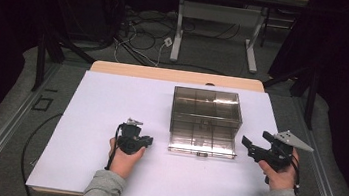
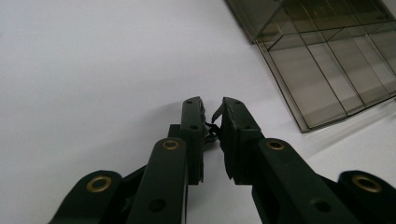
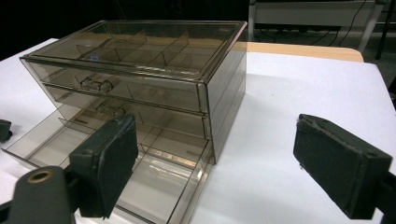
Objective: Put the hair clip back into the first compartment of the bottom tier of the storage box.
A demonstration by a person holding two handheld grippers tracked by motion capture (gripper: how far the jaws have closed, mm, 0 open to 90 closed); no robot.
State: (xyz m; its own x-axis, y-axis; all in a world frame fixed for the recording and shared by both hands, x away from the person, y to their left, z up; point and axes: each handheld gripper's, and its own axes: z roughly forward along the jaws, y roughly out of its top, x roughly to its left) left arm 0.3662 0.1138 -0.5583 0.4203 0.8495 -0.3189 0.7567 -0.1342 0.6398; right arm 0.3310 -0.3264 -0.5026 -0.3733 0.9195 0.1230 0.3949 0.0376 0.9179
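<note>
1. Setting: a white table (image 1: 109, 120) with a wooden far edge carries a smoked, see-through drawer cabinet (image 1: 206, 109) right of centre. Cables lie on the floor beyond the table.

2. Drawer cabinet: it holds three drawers stacked one above another. In the right gripper view the two upper drawers are pushed in, each with a small clear handle on its front, and the bottom drawer (image 3: 140, 182) is pulled out toward the person. Thin dividers split this open drawer into compartments; nothing can be made out inside them.

3. Left gripper (image 1: 144, 140): held in the person's left hand (image 1: 125, 157), it sits low over the table just left of the open drawer, jaws pointing toward the cabinet. In the left gripper view its jaws stand nearly together with a narrow slit between the pads. A small dark thing (image 2: 213, 122) shows in that slit; what it is cannot be told.

4. Right gripper (image 1: 251, 145): held in the person's right hand (image 1: 279, 174), it is just right of the drawer's front corner, apart from it. Its jaws are spread wide with nothing between them, and its grey three-cornered plate is on top.
</note>
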